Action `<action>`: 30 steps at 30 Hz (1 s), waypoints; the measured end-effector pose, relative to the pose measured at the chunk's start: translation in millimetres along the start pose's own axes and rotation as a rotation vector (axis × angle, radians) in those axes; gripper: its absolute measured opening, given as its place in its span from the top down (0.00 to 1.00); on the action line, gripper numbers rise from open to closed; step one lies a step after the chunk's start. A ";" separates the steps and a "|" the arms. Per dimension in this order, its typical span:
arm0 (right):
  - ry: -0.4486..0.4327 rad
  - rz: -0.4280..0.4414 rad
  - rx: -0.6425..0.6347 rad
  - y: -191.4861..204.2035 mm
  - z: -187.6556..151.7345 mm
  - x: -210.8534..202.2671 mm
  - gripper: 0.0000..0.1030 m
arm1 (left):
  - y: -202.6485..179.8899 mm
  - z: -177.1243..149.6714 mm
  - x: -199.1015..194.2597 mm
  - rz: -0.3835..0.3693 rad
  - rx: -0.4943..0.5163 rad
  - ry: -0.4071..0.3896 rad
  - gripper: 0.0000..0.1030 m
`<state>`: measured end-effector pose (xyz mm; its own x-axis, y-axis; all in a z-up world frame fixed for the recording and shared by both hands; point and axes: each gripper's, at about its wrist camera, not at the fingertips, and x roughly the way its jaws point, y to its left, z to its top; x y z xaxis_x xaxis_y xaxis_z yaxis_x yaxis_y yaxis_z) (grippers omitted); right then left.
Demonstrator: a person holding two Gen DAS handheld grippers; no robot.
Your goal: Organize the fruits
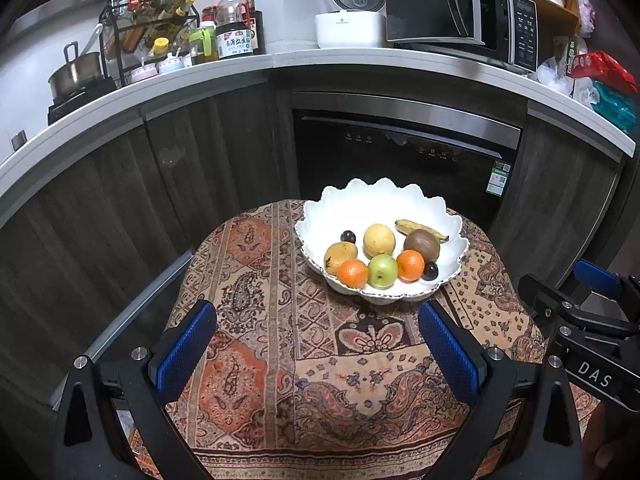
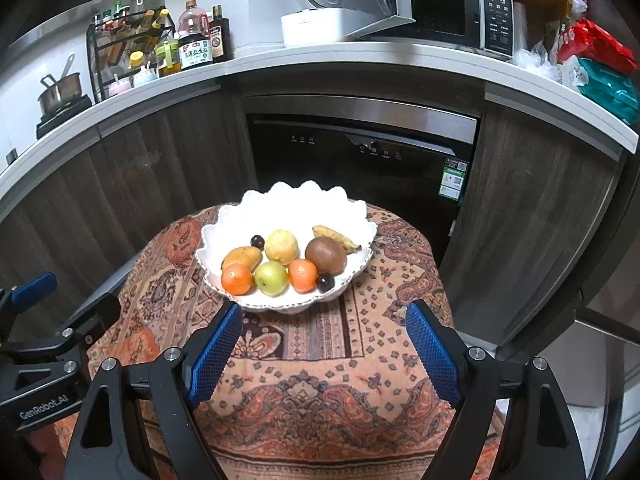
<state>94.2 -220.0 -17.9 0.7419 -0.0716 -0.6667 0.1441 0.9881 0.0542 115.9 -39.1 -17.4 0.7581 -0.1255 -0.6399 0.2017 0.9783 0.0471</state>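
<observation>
Nearest the lens, the left tool [image 1: 316, 354] hovers low over the patterned cloth of the bench [image 1: 280, 360], its blue pads spread wide with nothing between them and touching nothing. The right tool [image 2: 324, 354] hangs the same way, spread wide and empty, just short of the bowl's near rim.

All the fruit in view sits inside the white scalloped bowl [image 2: 256, 210], toward the far side of the bench at about 12 o'clock from the right tool and 1 o'clock from the left. From left to right in the right wrist view: a mango [image 2: 242, 258], an orange [image 2: 237, 279], a small dark plum [image 2: 257, 241], a yellow round fruit [image 2: 281, 245], a green apple [image 2: 272, 278], a second orange [image 2: 303, 275], another dark plum [image 2: 325, 282], a brown kiwi [image 2: 325, 255] and a small banana [image 2: 335, 238] at the bowl's 2 o'clock.

No fruit lies loose on the cloth, so the gathering looks finished, or else no sorting has begun; I cannot tell which.
</observation>
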 end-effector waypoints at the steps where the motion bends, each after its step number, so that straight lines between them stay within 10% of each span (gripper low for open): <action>1: -0.003 -0.003 -0.001 0.0 -2.4 -1.9 0.18 | 0.2 -2.2 -1.3 -0.001 -0.001 0.000 0.00; 30: -0.110 -0.031 -0.003 1.5 -59.0 -43.4 0.18 | 0.7 -63.4 -33.9 0.050 -0.025 -0.067 0.00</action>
<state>23.6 -207.4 -32.8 0.8043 -0.1169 -0.5826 0.1666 0.9855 0.0323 51.1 -23.7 -44.3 0.8069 -0.0858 -0.5845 0.1472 0.9874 0.0583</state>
